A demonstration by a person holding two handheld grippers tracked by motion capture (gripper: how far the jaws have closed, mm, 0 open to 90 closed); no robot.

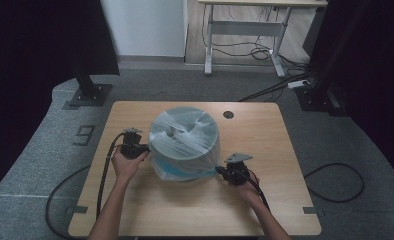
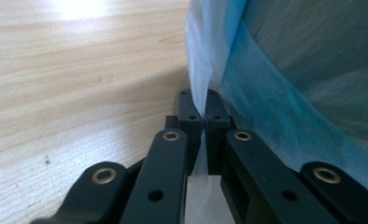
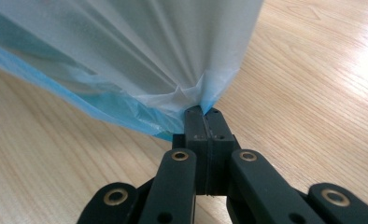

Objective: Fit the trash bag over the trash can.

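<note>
Bin: a round grey bin [image 1: 185,141] stood upright near the middle of the wooden table [image 1: 265,210], a little toward 12 o'clock from the two hands.
Bag: a thin plastic bag [image 1: 181,131], white-translucent with a blue hem, lay draped over the bin's mouth and down its wall; the blue edge bunched on the tabletop at the bin's foot, toward 6 o'clock.
Left gripper: the left gripper [image 1: 141,148] sat at about 9 o'clock of the bin, just beside its wall, held in the person's left hand [image 1: 126,165].
Left jaws: in the left gripper view the jaws were pressed together on a fold of the bag [image 2: 205,74], the film running up from between the pads; the bin's covered wall [image 2: 322,60] rose just to 3 o'clock of them.
Right gripper: the right gripper [image 1: 221,170] sat at about 4 o'clock of the bin, low over the table, held in the right hand [image 1: 247,189].
Right jaws: in the right gripper view the jaws were closed tight, pinching the bag's gathered hem [image 3: 198,95]; pleats fanned out from the pinch toward 11 o'clock.
Cables: a black cable [image 1: 104,175] trailed from the left gripper toward 6 o'clock, along the forearm.
Table hole: a small round dark opening [image 1: 228,115] lay at 1 o'clock of the bin, apart from it.
</note>
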